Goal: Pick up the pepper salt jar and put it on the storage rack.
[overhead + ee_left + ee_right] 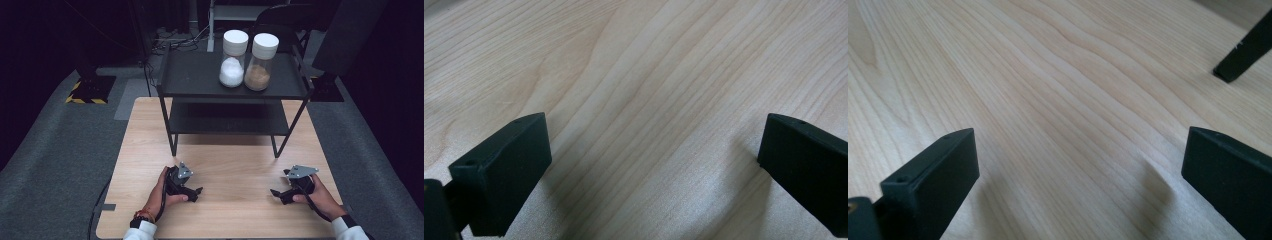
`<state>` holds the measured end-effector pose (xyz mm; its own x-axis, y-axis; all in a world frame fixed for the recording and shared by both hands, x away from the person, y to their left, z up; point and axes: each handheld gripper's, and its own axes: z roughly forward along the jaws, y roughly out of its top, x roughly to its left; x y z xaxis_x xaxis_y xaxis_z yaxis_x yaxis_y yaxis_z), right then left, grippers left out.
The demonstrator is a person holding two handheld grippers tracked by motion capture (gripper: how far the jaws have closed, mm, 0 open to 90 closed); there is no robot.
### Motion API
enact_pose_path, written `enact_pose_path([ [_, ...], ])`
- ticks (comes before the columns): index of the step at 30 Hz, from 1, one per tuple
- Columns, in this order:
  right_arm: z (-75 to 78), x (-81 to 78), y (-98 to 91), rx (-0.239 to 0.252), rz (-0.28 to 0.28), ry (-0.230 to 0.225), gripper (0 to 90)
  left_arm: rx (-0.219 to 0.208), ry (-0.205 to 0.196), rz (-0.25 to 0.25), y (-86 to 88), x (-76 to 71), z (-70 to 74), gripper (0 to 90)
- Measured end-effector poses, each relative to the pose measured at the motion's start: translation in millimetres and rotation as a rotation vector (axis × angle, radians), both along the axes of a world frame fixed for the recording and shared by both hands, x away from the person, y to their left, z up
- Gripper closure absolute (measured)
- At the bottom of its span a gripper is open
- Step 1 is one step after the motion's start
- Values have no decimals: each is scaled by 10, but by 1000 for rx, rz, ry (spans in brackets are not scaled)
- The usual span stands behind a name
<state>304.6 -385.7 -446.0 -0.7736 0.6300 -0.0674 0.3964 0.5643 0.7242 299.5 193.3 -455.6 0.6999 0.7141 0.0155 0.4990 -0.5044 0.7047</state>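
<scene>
Both sleeves [141,231] cut off by the bottom edge in the high view, rack leg [1245,49] cropped at the right tool view's top corner, white jar [233,58] contents too small to identify, brown jar [260,61] likewise.

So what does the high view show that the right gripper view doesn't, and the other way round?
High view alone: two white-lidded jars on the black shelf rack's top tier, the jar of white powder beside the jar of brown powder, plus both hands, the left gripper and the grey carpet. Right gripper view alone: a close look at the right gripper, jaws wide apart with bare wood between, and one rack foot standing on the tabletop. Both share the light wooden table and the rack.
</scene>
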Motion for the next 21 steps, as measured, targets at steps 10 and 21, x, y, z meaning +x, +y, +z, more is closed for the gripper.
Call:
enact_pose_path([
  [10, -43, 38, -72, 8, -26, 34, 3, 1, 0, -9, -10, 21, 2, 6],
  [21, -57, 35, -90, 15, -27, 32, 0, 1, 0, -4, -15, 9, 1, 6],
])
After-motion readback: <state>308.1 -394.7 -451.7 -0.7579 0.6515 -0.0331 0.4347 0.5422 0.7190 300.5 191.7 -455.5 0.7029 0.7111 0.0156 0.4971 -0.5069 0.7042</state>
